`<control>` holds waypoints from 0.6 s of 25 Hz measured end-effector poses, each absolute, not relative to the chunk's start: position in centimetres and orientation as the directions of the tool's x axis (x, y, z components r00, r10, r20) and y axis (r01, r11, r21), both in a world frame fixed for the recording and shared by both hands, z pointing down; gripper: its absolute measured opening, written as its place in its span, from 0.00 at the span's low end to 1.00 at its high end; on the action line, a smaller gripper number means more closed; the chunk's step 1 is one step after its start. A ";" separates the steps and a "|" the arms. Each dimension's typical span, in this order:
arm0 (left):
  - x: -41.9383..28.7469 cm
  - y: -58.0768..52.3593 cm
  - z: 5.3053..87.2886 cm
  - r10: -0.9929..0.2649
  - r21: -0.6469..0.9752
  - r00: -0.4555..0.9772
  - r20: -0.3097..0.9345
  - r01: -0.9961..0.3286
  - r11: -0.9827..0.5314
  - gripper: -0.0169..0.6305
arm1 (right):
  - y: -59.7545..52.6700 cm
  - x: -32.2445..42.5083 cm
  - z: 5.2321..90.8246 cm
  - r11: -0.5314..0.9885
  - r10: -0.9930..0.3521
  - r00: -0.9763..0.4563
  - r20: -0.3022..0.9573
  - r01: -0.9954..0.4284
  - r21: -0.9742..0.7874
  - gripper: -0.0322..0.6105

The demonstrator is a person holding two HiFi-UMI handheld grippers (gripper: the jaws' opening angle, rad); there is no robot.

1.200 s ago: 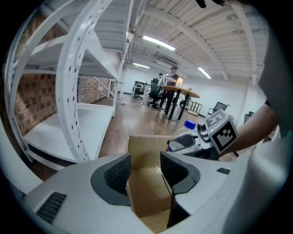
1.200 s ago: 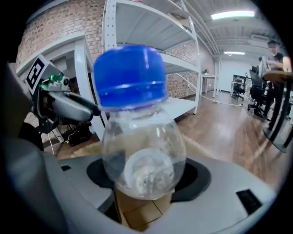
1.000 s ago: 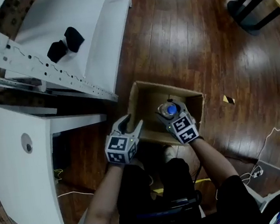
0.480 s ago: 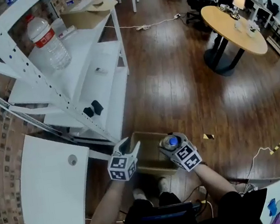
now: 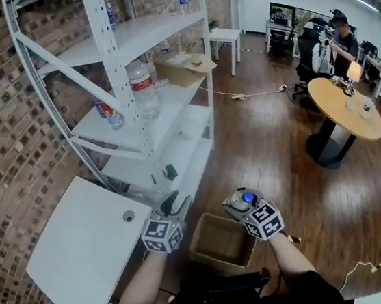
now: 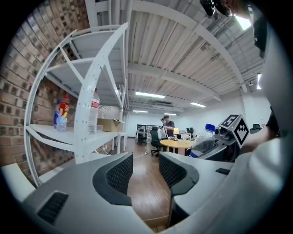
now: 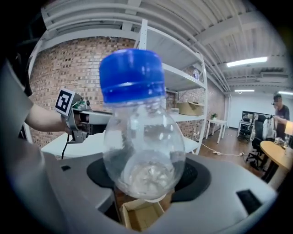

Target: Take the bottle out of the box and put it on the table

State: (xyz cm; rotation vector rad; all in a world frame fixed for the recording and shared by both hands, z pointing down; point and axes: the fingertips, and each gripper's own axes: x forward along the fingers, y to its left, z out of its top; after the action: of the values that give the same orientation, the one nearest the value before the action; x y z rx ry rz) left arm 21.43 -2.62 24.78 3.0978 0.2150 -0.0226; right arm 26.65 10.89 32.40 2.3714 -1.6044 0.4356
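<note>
A clear plastic bottle with a blue cap is clamped between the pads of my right gripper, cap pointing up. In the head view the bottle and right gripper hang above the open cardboard box on the wooden floor. My left gripper is open and empty, a little to the left, near the corner of the white table. In the left gripper view the jaws stand apart with only floor between them, and the bottle shows at the right.
A white metal rack stands behind the table, with bottles and a cardboard box on its shelves. A brick wall is on the left. Far right, a round wooden table with a seated person.
Both grippers have risen from the box on the floor; the bottle came up out of the box in the right gripper. The head view has tilted up to show the room.
</note>
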 end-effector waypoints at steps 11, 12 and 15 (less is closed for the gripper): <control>2.3 -18.6 22.9 -0.283 0.053 0.953 -0.106 -0.279 -0.959 0.09 | -6.8 14.9 29.5 -0.019 -0.938 0.027 0.345 -0.999 0.027 0.53; 0.5 -19.9 22.9 -0.321 0.057 0.941 -0.106 -0.317 -0.947 0.07 | -8.5 13.5 29.4 0.021 -0.938 -0.010 0.347 -0.999 0.027 0.53; -5.5 -23.7 23.1 -0.436 0.080 0.894 -0.108 -0.429 -0.900 0.03 | -13.7 8.9 29.2 0.136 -0.929 -0.117 0.352 -0.990 0.030 0.53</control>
State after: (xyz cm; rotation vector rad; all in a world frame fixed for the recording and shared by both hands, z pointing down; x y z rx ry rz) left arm -5.51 -23.70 23.08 3.0039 -0.6862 -0.1909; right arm 8.90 -13.69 29.20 1.8692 -2.1319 0.3071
